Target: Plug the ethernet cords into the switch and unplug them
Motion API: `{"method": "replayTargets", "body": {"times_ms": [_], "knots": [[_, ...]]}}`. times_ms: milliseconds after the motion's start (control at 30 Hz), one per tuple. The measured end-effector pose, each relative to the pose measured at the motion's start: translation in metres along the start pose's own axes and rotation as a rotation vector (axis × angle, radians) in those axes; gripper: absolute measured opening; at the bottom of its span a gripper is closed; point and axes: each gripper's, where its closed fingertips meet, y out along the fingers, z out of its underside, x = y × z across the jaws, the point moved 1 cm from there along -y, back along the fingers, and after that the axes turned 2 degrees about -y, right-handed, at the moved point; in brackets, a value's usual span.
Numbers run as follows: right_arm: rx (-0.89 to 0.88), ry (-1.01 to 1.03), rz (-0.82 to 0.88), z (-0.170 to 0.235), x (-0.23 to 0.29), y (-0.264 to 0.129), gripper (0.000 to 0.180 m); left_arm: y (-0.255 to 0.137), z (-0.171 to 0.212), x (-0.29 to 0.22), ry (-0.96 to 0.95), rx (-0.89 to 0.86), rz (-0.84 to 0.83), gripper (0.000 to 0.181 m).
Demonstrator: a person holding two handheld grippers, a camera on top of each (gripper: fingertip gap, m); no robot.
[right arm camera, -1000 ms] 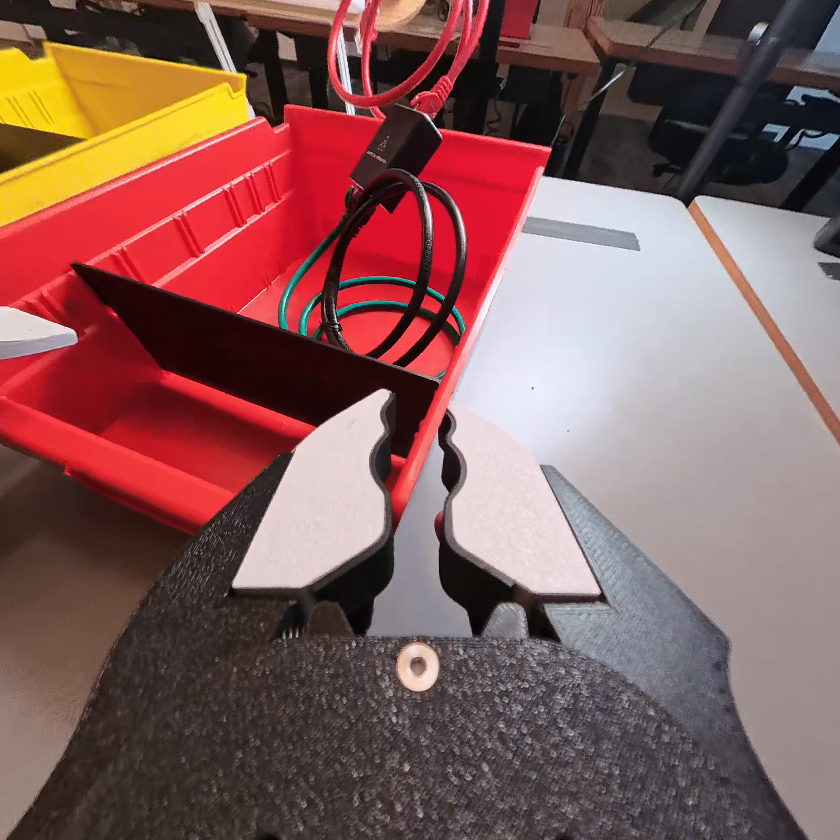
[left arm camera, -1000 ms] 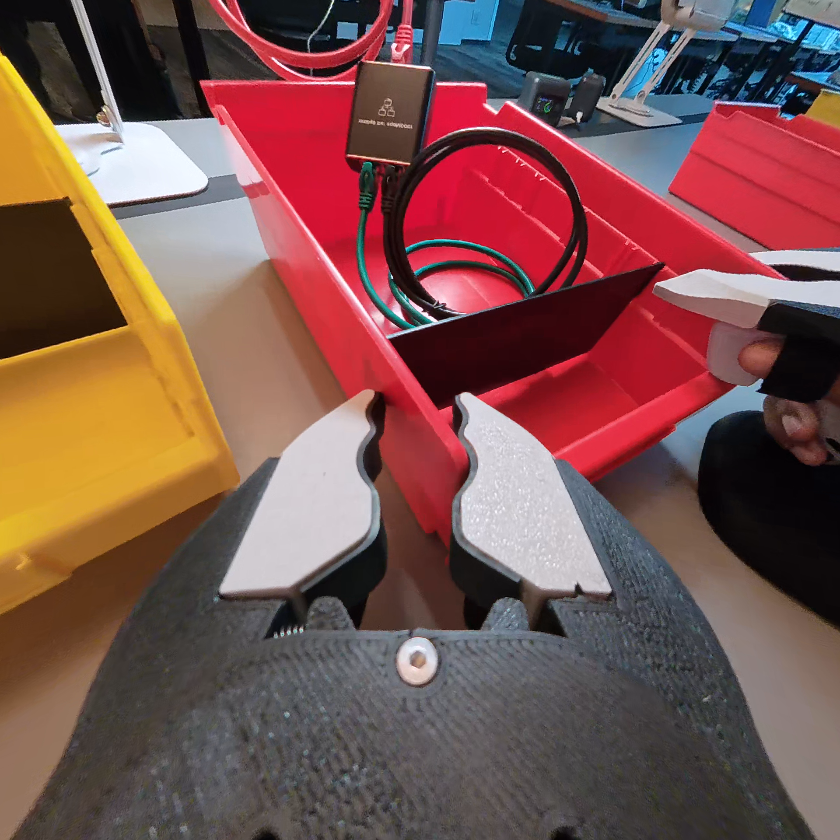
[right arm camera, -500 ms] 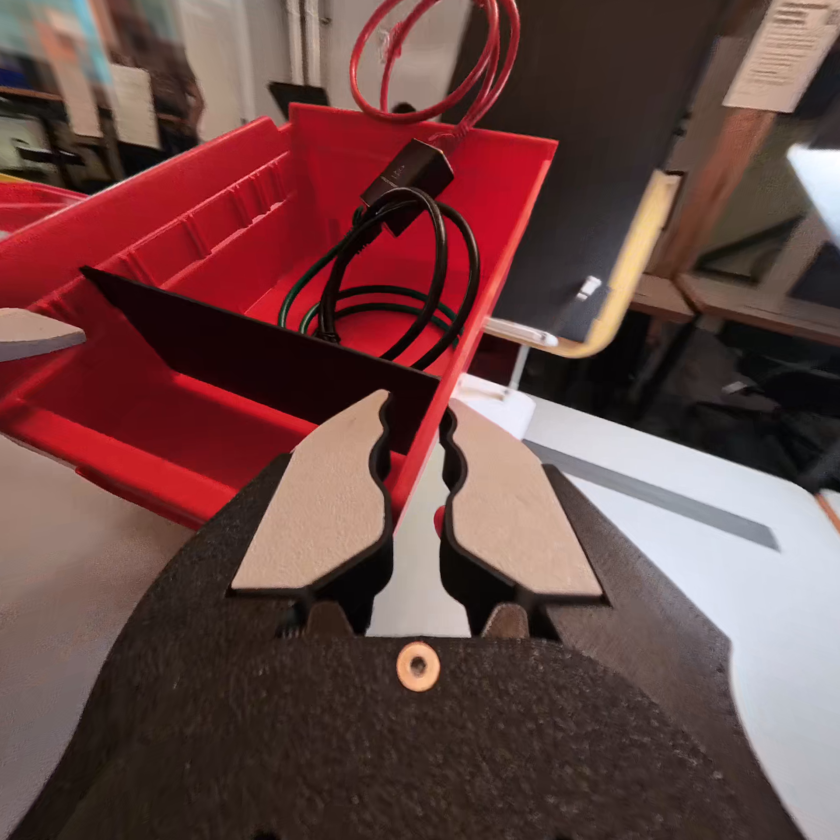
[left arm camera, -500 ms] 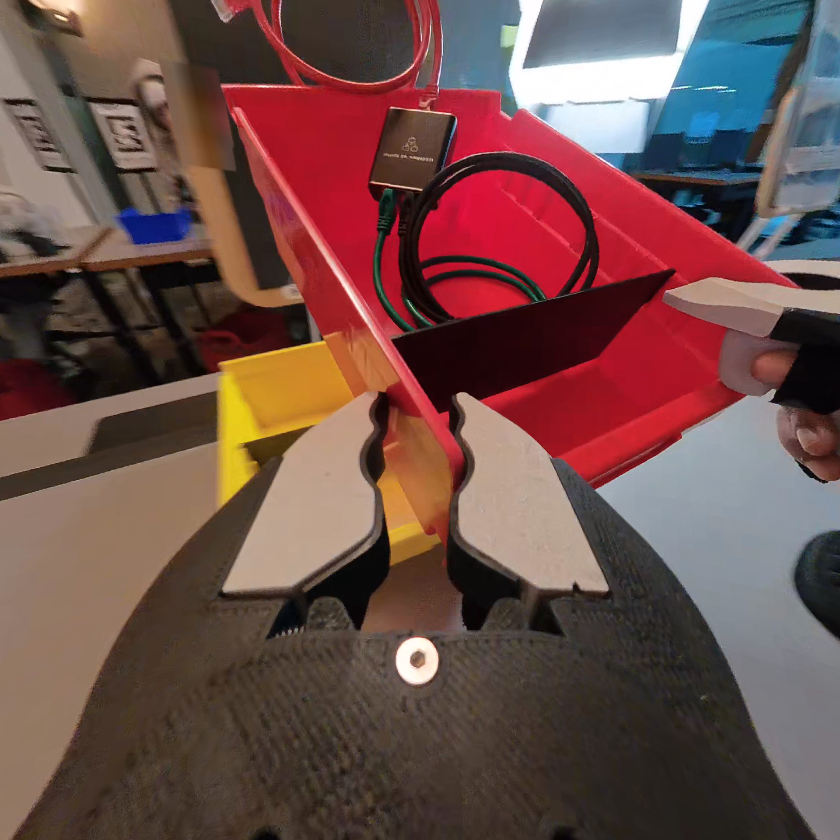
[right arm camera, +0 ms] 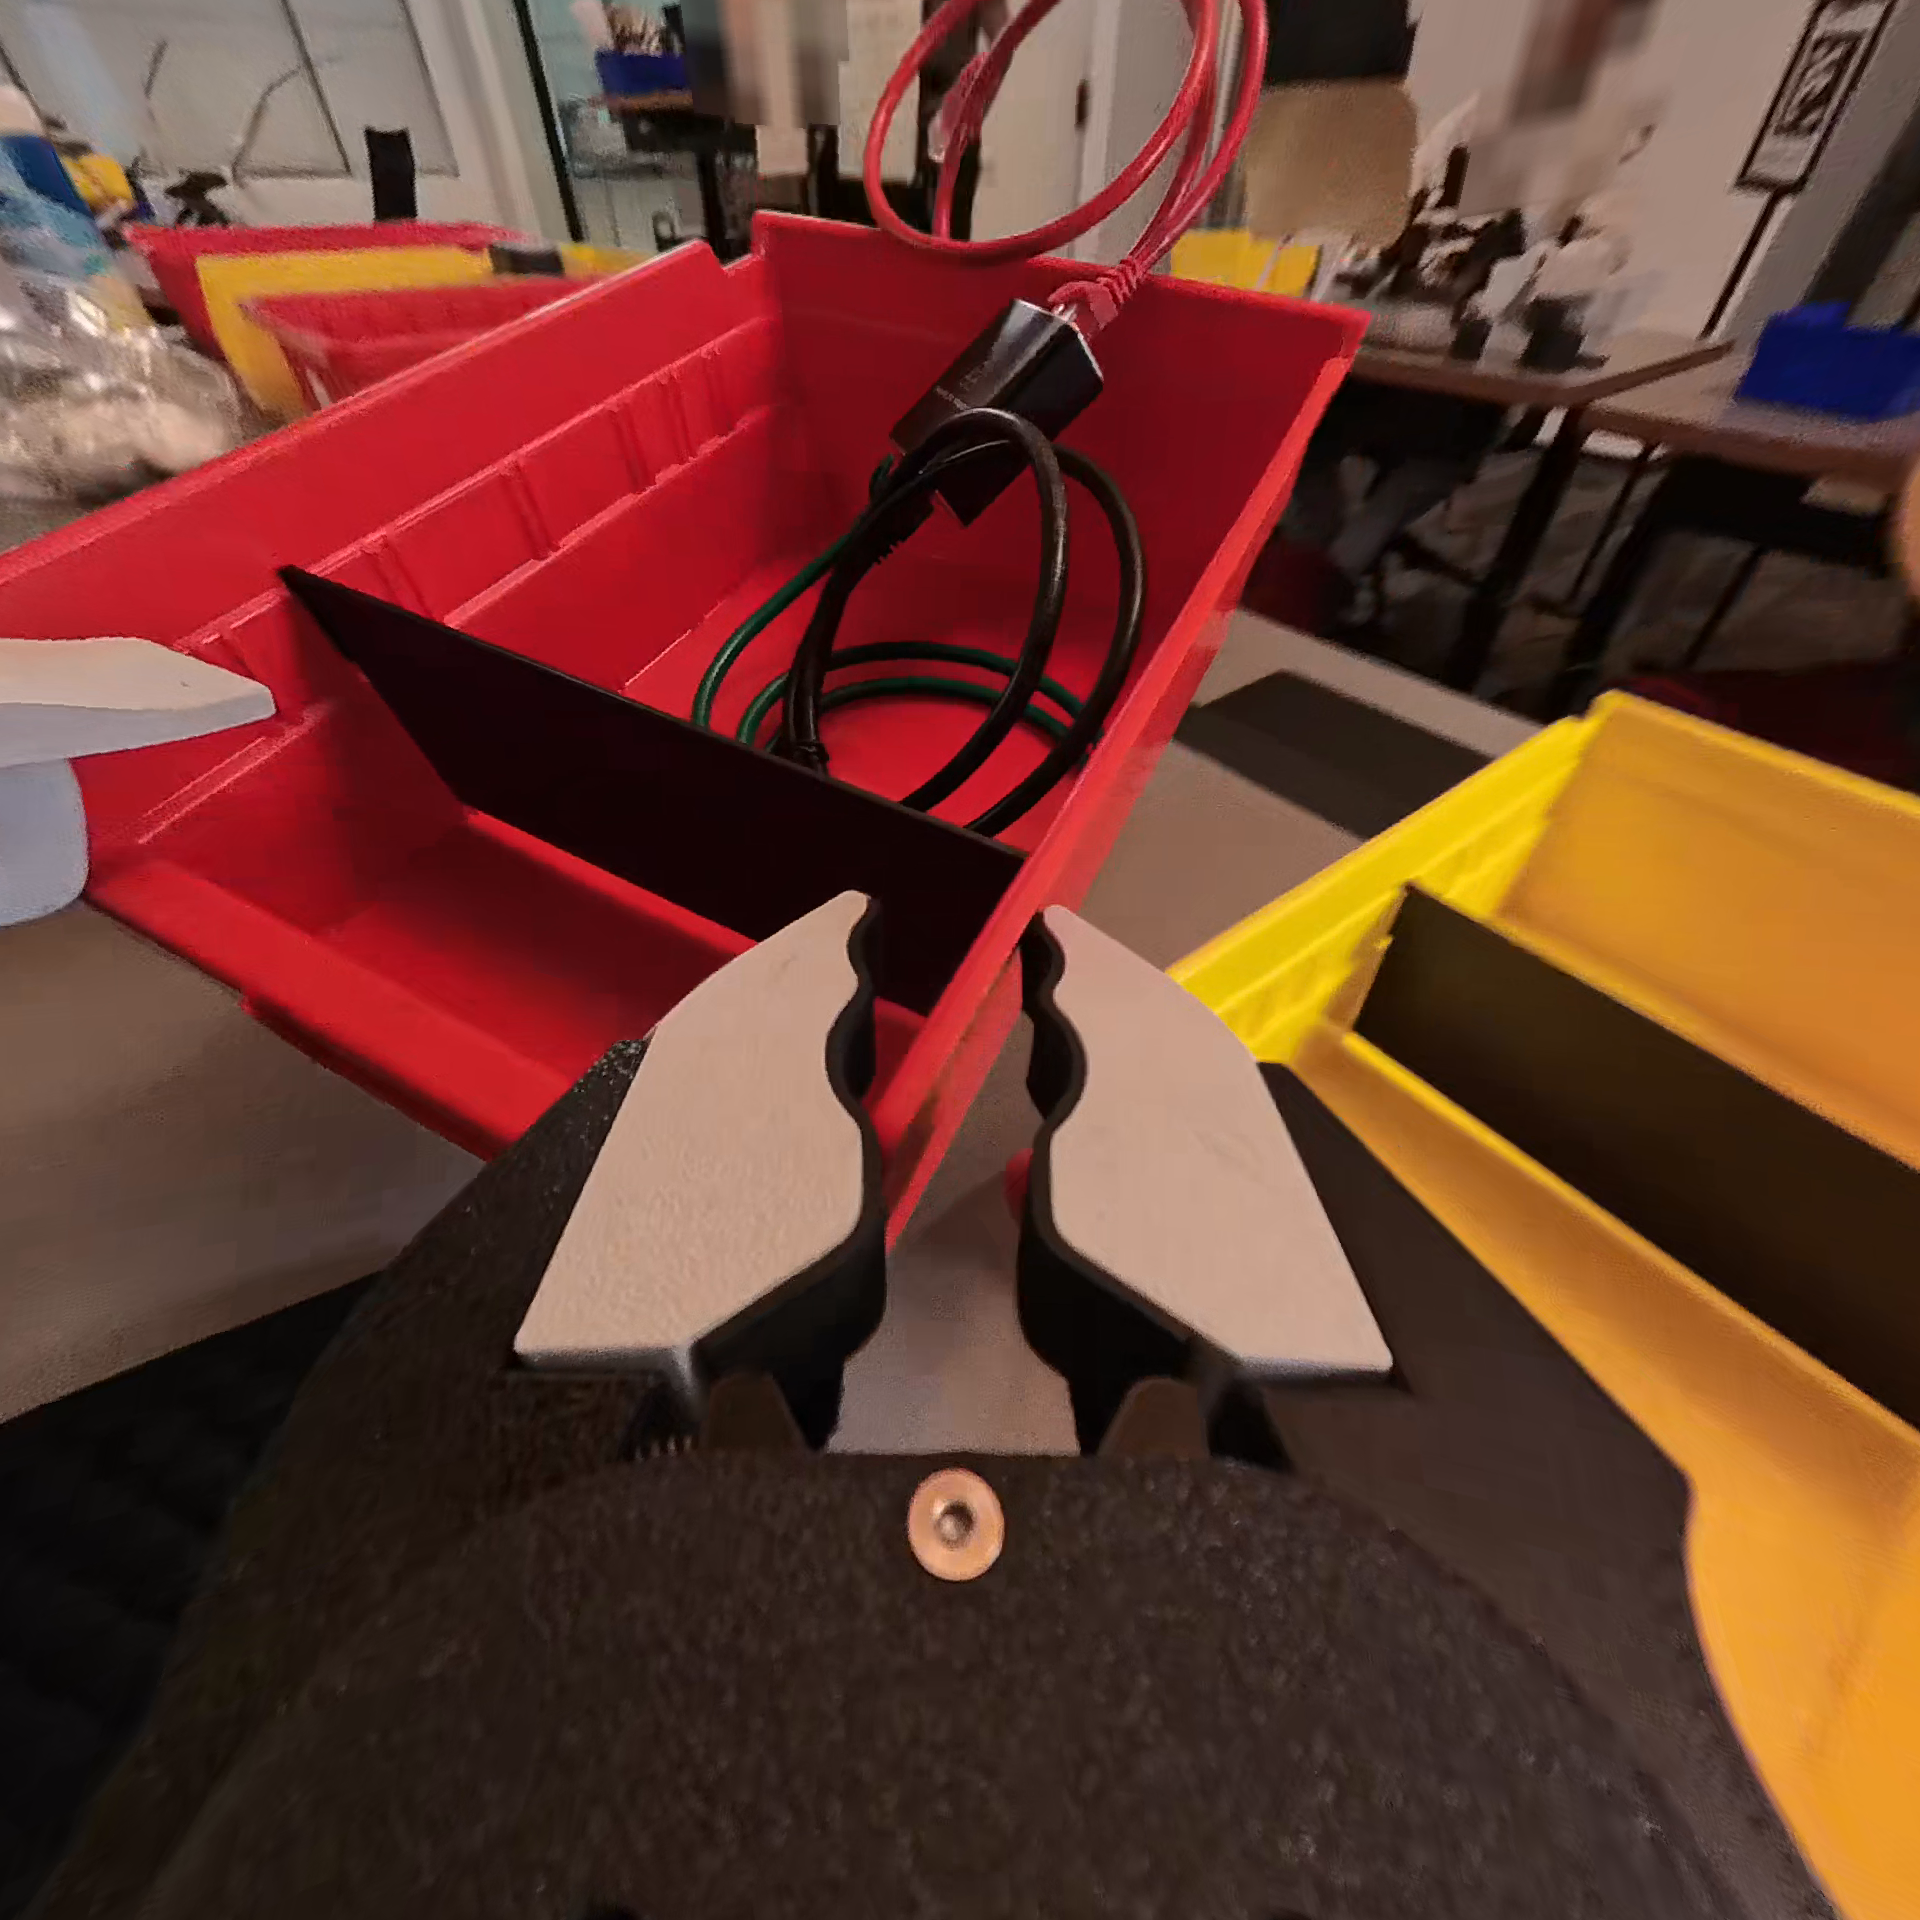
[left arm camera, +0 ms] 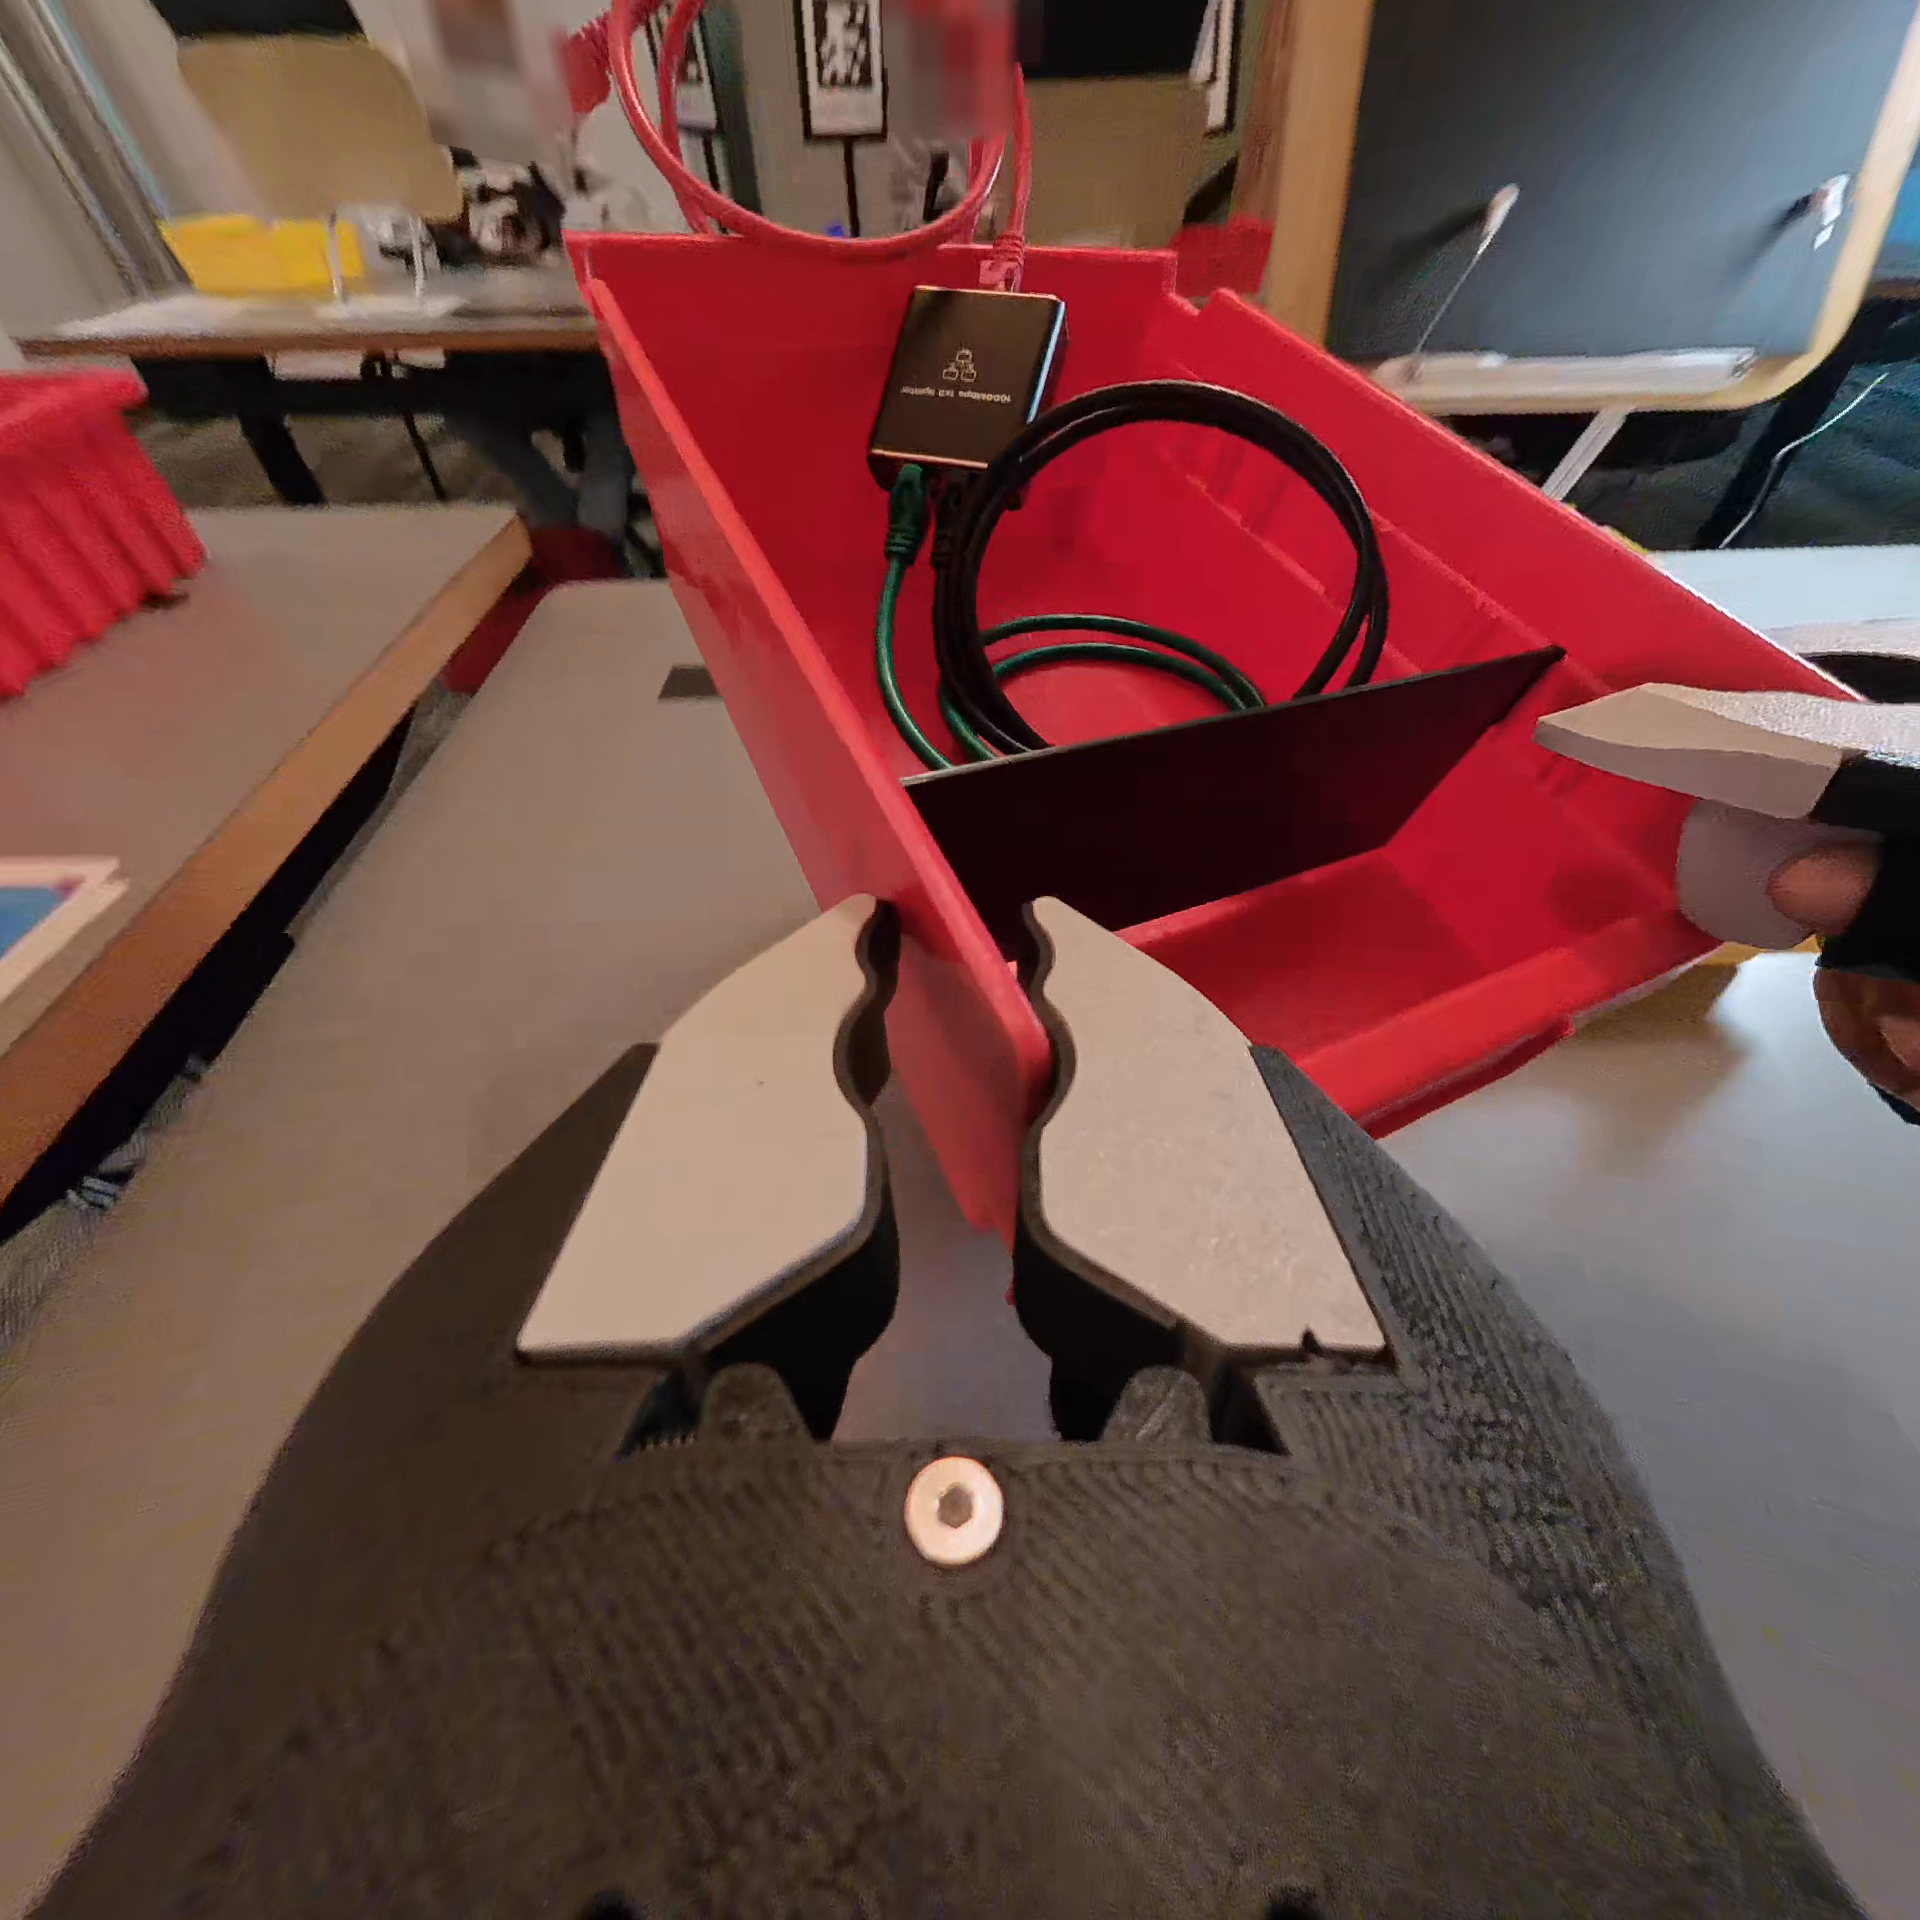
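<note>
Left gripper (left arm camera: pixel 956 914) and right gripper (right arm camera: pixel 951 914) — grey wavy-edged fingers; textured black bodies; one silver screw each.

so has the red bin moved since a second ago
Yes. The red bin, then left of the yellow bin on the table, is now carried round to its other side.

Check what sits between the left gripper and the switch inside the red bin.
A black divider crosses the red bin between left gripper and switch, with coiled green and black cords beyond; both views show it.

switch (left arm camera: pixel 971 387): small black box, leaning on red bin's far end wall | green cord (left arm camera: pixel 896 623): plugged into near face, coiled on bin floor | black cord (left arm camera: pixel 1351 540): plugged beside green, looped upright | red cord (left arm camera: pixel 727 213): plugged into top face, looping above rim
</note>
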Motion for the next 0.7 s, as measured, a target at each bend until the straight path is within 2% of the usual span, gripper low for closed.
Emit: {"method": "replayTargets", "body": {"times_ms": [233, 333, 400, 467, 567, 633, 700], "knots": [[0.147, 0.037, 0.002, 0.07, -0.001, 0.025, 0.028, 0.034, 0.072, 0.015, -0.079, 0.11, 0.047, 0.021], [0.136, 0.023, 0.012, 0.076, -0.012, 0.017, 0.031, 0.049, 0.084, 0.004, -0.109, 0.095, 0.086, 0.021], [0.128, 0.012, -0.024, 0.07, -0.015, 0.004, 0.04, 0.054, 0.081, -0.004, -0.105, 0.11, 0.139, 0.028], [0.109, -0.027, -0.057, 0.058, -0.023, -0.018, 0.052, 0.05, 0.064, -0.001, -0.02, 0.078, 0.106, 0.036], [0.118, -0.172, -0.137, 0.042, -0.045, -0.048, 0.055, 0.031, 0.026, -0.008, 0.208, 0.016, 0.095, 0.041], [0.258, -0.28, -0.166, 0.053, -0.07, -0.055, 0.056, 0.024, 0.017, -0.031, 0.351, 0.063, 0.181, 0.044], [0.465, -0.373, -0.188, 0.079, -0.092, -0.054, 0.061, 0.025, 0.027, -0.06, 0.468, 0.172, 0.308, 0.05]]}}
